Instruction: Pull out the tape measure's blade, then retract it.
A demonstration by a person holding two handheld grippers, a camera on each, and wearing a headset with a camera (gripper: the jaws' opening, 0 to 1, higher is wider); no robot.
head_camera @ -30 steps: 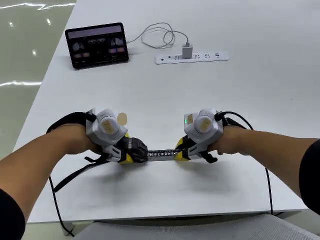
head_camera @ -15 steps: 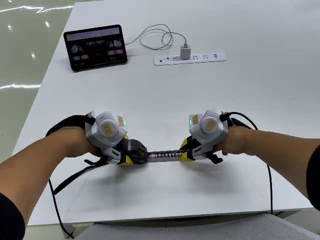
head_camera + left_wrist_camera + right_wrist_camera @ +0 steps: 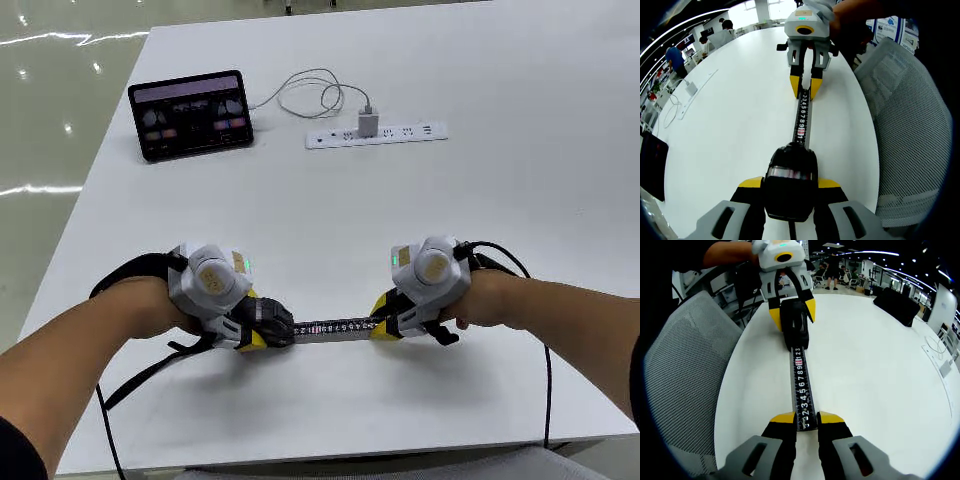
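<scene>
On the white table point(image 3: 330, 210), far to the left, a dark tablet point(image 3: 190, 113) stands with its screen lit. Nearer the person, the left gripper point(image 3: 253, 320) is clamped on the black case point(image 3: 268, 320). The case lies between the 2 yellow-tipped fingers point(image 3: 252, 343), 1 on each flat side, and it rests on the table. From the case's mouth the blade point(image 3: 335, 326) runs to the right, straight and low over the table. Its free end sits between the fingers of the right gripper point(image 3: 382, 320), which are closed on it from both edges. The 2 grippers face each other, well apart, with the blade stretched between them.

The head view gives the whole table from above. A white power strip point(image 3: 375, 134) lies at the far side, right of the tablet, with a charger point(image 3: 368, 123) plugged in it and a cable point(image 3: 305, 85) in loose loops. The left gripper view looks along the back of the case, where the blade leaves it at the far end and reaches the other gripper. The right gripper view looks along the printed face of the blade. There the numerals can be read from 1 at the fingertips up to about 13 near the case, with 10 in red. Both gripper views show a grey mesh chair point(image 3: 685, 370) just beside the table's edge, and people stand far behind.
</scene>
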